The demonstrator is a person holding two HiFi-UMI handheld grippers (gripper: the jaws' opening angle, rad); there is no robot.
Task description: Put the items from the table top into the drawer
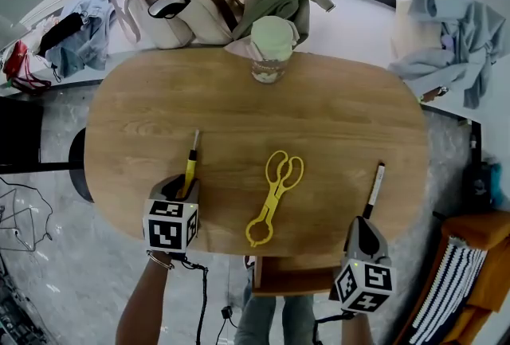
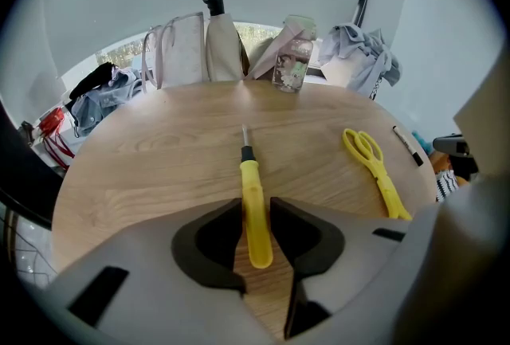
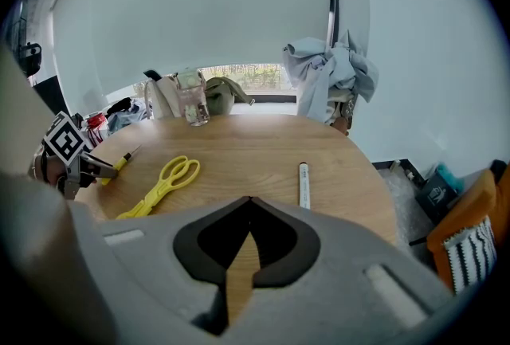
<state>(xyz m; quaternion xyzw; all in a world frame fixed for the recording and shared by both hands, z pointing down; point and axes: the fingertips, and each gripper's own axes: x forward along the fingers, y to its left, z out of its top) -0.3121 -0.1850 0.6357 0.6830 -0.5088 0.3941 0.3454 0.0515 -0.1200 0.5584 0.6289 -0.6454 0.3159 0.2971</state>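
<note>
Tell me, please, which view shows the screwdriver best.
Left gripper view: the screwdriver shows whole, between the jaws. The head view partly hides it under the left gripper; the right gripper view shows it tiny.

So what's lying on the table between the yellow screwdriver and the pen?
The yellow scissors lie there, with nothing else between the screwdriver and the pen. The head view shows it best.
</note>
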